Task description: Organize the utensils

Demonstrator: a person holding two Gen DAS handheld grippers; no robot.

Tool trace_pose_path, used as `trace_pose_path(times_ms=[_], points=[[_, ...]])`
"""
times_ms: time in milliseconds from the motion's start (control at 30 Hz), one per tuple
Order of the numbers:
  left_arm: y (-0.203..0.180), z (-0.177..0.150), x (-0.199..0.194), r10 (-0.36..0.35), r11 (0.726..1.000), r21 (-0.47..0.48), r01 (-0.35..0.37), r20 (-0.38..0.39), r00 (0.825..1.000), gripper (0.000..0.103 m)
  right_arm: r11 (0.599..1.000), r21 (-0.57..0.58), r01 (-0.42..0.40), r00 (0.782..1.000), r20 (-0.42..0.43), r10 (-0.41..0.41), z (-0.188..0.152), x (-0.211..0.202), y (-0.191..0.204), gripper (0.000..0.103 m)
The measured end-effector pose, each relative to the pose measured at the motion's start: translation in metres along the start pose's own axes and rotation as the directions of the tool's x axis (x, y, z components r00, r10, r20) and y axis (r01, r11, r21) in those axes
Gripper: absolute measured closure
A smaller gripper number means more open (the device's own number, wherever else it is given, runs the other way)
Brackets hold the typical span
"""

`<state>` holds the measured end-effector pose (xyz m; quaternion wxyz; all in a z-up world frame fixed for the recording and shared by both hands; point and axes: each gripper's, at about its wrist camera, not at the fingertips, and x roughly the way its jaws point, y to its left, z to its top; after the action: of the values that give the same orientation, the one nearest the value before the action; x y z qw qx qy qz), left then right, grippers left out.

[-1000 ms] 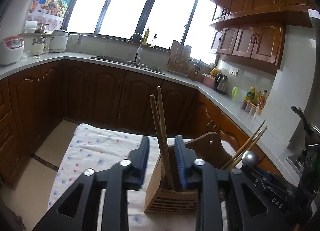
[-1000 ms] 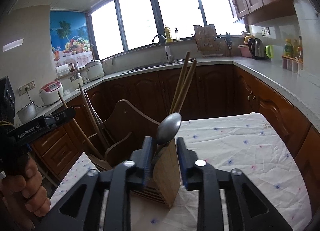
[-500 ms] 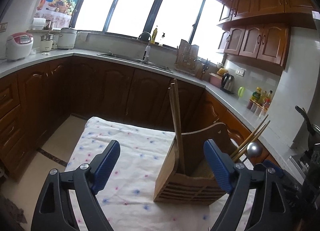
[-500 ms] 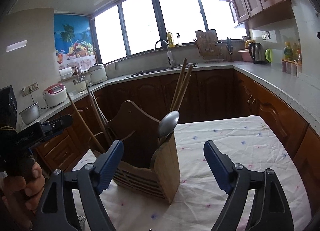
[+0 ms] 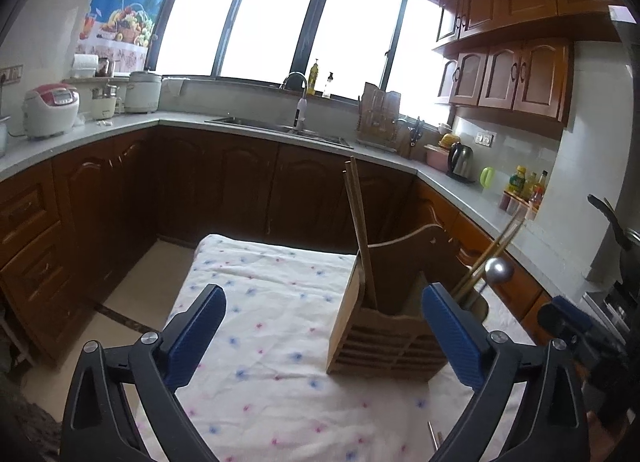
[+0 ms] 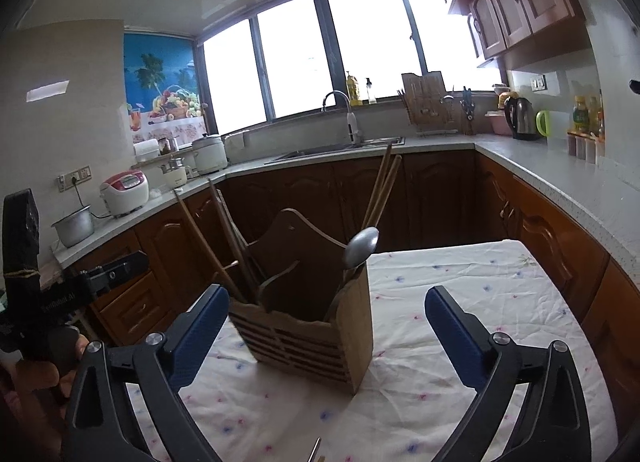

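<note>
A wooden utensil holder (image 5: 384,338) (image 6: 316,342) stands on a table under a flowered cloth (image 5: 260,302). Its left compartment holds a pair of chopsticks (image 5: 360,238) (image 6: 208,238). Another pair of chopsticks (image 6: 384,190) and a metal spoon (image 6: 362,248) (image 5: 499,271) lean in the other end. My left gripper (image 5: 322,302) hangs in front of the holder, its jaws opening wide with nothing between them. My right gripper (image 6: 326,296) faces the holder from the other side, its jaws also opening, clear of the spoon.
Dark wood cabinets and a grey counter (image 5: 120,126) with a sink (image 5: 280,128) ring the table. A thin utensil tip (image 6: 316,450) lies on the cloth at the near edge. A hand (image 6: 40,366) holds the left gripper's body at far left in the right wrist view.
Both grippers have opened from nearly shut to wide. The left let go of the chopsticks, the right of the spoon handle, and both drew back from the holder.
</note>
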<state>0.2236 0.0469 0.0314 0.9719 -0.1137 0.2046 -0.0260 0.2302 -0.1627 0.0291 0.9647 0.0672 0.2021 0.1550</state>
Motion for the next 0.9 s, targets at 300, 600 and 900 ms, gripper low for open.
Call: trace_pose_path(times_ms=[300,600,900], points=[[-0.011,-0.026,-0.064,0.019,0.996,0.087,-0.023,0.043,0.999,0.001,1.0,-0.007,-0.029,0.998,0.059,0.029,-0.009,-0.057,0.015,0.0],[-0.014,-0.053,-0.118,0.023,0.992,0.12,-0.029,0.053,0.998,0.001,0.999,0.001,-0.036,0.997,0.062,0.036,-0.034,-0.102,0.025,0.0],[-0.008,-0.092,-0.153,0.078,0.989,0.123,-0.084,0.055,0.995,0.001,1.0,-0.014,-0.002,0.997,0.079,0.003,-0.075,-0.134,0.036,0.0]])
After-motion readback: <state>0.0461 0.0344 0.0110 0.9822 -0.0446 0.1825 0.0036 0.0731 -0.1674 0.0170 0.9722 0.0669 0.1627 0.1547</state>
